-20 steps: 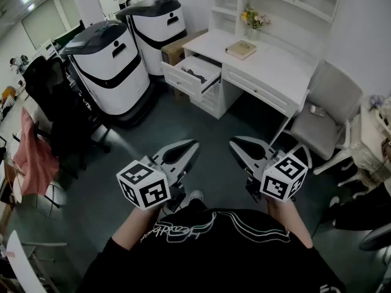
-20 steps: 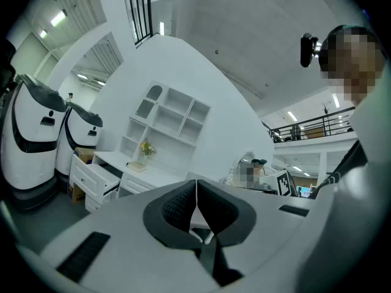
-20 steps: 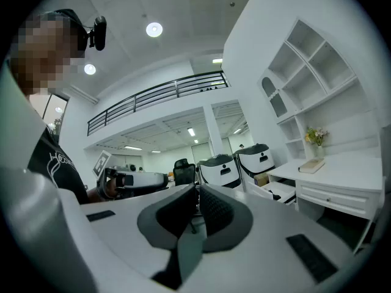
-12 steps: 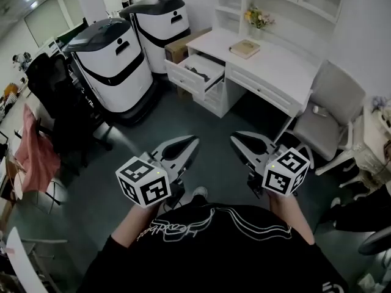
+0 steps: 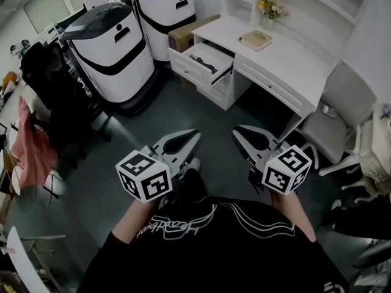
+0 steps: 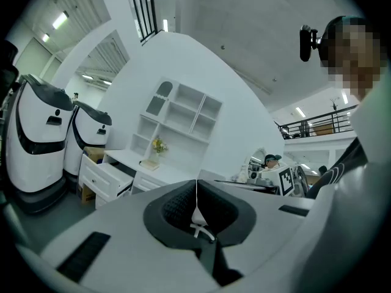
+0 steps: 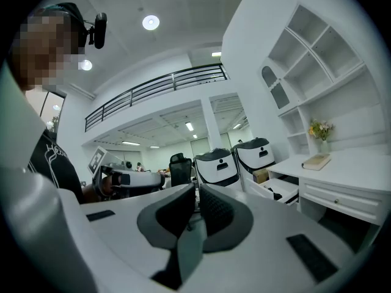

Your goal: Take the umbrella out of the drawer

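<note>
**Clearance before the desk.** A bare stretch of dark grey floor [image 5: 201, 112] lay between the closed left tongs [image 5: 194, 134], the closed right tongs [image 5: 237, 130] and the pulled-out white drawer [image 5: 190, 69]. The drawer's top stood uncovered, and its rear ran under the white tabletop [image 5: 287, 63]. On the left, a large white-and-black rounded machine [image 5: 113, 54] narrowed the way, and a brown cardboard box [image 5: 186, 36] sat just beside the drawer. On the right stood a grey padded chair [image 5: 333, 118]. A black office chair [image 5: 52, 96] stood well apart on the left.

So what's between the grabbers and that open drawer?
Nothing. In the head view only bare grey floor separates the left gripper and right gripper from the open drawer.
</note>
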`<action>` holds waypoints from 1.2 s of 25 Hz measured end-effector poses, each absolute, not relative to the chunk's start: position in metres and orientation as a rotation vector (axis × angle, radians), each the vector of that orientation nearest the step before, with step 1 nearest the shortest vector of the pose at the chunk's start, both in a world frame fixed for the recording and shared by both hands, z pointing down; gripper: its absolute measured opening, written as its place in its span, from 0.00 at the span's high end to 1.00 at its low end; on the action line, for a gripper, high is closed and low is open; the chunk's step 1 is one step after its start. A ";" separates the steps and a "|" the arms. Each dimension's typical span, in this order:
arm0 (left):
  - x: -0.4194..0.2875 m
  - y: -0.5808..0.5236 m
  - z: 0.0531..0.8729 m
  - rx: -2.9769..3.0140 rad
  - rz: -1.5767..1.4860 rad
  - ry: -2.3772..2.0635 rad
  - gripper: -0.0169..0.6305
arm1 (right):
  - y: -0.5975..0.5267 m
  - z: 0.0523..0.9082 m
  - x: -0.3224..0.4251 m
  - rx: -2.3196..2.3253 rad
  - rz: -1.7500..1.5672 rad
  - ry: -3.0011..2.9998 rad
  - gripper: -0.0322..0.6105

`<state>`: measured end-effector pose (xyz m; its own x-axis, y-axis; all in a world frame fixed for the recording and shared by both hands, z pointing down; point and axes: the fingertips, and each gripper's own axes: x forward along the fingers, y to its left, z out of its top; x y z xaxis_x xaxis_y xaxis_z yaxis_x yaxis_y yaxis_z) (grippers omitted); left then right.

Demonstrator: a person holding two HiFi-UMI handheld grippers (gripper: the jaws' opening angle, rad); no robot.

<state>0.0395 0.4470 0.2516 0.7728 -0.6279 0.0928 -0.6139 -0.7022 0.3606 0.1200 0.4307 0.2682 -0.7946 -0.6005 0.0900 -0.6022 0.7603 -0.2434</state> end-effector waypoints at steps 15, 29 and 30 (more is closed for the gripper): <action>-0.028 0.122 0.296 2.489 0.023 -0.781 0.94 | 0.123 0.319 0.048 1.086 0.583 -2.779 0.86; -0.064 -0.115 0.332 2.469 0.103 -0.731 0.94 | -0.101 0.354 0.025 1.204 0.563 -2.615 0.86; -0.062 -0.124 0.335 2.468 0.108 -0.728 0.94 | -0.109 0.358 0.028 1.208 0.574 -2.610 0.86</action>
